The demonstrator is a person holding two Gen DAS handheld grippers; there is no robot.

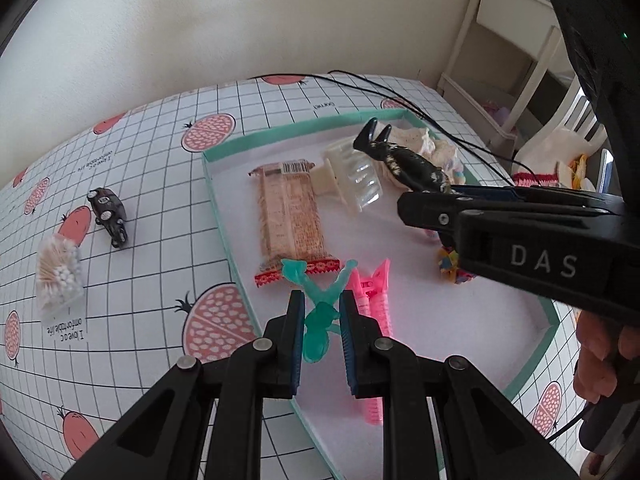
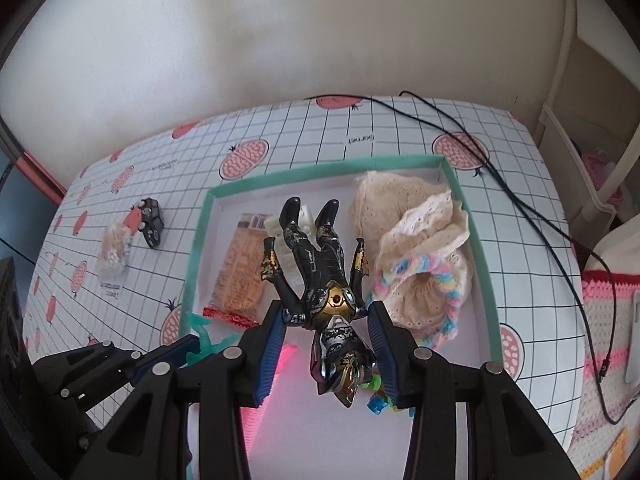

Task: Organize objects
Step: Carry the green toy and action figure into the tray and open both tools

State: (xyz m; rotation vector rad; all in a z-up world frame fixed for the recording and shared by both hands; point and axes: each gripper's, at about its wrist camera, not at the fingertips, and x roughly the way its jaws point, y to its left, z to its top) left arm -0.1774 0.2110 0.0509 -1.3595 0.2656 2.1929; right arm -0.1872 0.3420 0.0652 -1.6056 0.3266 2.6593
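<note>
Over a teal-rimmed white tray (image 1: 218, 208), my left gripper (image 1: 322, 320) is shut on a translucent teal toy figure (image 1: 320, 300), whose limbs stick out past the pads. In the right wrist view my right gripper (image 2: 326, 332) is shut on a black and gold action figure (image 2: 320, 268), gripped at the shoulders with its legs pointing away, held above the tray (image 2: 320, 170). That figure (image 1: 404, 160) also shows in the left wrist view, at the tip of the right gripper (image 1: 424, 196). The left gripper (image 2: 176, 354) with the teal figure (image 2: 204, 338) sits at lower left.
The tray holds a snack packet (image 1: 288, 216), a clear comb-like piece (image 1: 356, 180), a pink hair clip (image 1: 374, 300), cream lace cloth (image 2: 404, 216) and a pastel scrunchie (image 2: 436, 304). A black toy car (image 1: 110, 216) and a bag of cotton swabs (image 1: 58, 272) lie left of it. Black cables (image 2: 520, 200) cross the right side.
</note>
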